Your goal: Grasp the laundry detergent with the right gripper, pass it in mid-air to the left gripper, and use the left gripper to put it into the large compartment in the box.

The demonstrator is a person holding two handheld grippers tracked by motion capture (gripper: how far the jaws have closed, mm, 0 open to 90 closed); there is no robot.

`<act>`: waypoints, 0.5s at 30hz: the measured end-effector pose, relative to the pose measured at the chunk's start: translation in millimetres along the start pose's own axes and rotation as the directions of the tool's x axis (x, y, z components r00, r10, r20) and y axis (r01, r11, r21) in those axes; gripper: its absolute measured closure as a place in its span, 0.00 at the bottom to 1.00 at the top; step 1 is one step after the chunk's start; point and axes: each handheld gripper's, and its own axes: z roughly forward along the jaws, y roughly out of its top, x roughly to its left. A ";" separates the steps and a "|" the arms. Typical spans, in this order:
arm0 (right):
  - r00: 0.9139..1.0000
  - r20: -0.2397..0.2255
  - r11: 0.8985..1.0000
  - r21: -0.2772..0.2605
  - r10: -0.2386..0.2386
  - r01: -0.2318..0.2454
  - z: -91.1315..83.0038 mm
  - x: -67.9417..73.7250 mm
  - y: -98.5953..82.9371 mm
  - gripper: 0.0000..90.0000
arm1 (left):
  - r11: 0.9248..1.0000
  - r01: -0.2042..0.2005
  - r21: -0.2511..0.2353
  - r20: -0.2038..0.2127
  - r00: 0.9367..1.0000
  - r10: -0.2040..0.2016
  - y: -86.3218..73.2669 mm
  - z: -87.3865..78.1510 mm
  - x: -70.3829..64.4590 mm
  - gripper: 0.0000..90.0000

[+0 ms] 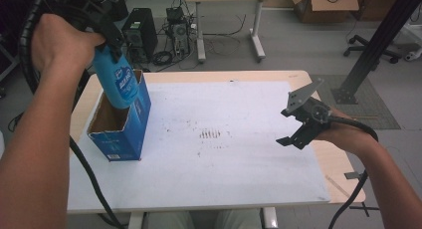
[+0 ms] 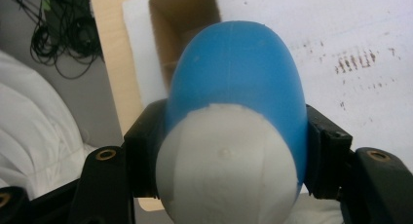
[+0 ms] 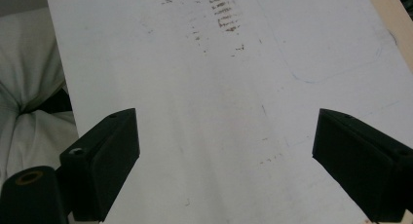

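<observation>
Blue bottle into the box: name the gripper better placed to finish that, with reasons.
Left. The left gripper is shut on the blue bottle, hanging partly inside the open blue box. The right gripper is open over bare table, far away.

Box [image 1: 122, 124] stands open-topped at worktop's [image 1: 239, 184] left side. Bottle [image 1: 118, 84] in left tool [image 1: 107, 32], above box mouth, lower end possibly just inside. Right tool [image 1: 298, 127] over right edge, well apart.
</observation>
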 end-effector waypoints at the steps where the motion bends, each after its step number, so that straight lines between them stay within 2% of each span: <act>1: 1.000 0.001 1.000 -0.001 0.004 -0.004 -0.8 0.2 -0.1 0.11 | 1.000 0.021 -0.001 0.001 1.000 -0.021 -1.4 1.3 3.7 0.43; 3: 1.000 0.005 1.000 -0.003 0.002 -0.002 -2.5 0.1 0.0 0.11 | 0.998 0.061 0.004 -0.002 0.998 -0.061 -3.9 4.9 9.9 0.43; 5: 1.000 0.005 1.000 -0.010 0.005 -0.005 -3.7 -0.1 0.1 0.11 | 0.998 0.066 0.005 -0.014 0.998 -0.066 -5.6 9.5 13.7 0.43; 8: 1.000 0.011 1.000 -0.013 0.006 -0.006 -4.5 -1.3 0.1 0.11 | 0.995 0.104 0.000 -0.025 0.994 -0.104 -8.5 16.9 20.5 0.42; 15: 1.000 0.012 1.000 -0.014 0.009 -0.008 -2.7 -3.7 0.7 0.11 | 0.993 0.121 -0.003 -0.037 0.992 -0.121 -12.1 36.7 29.3 0.42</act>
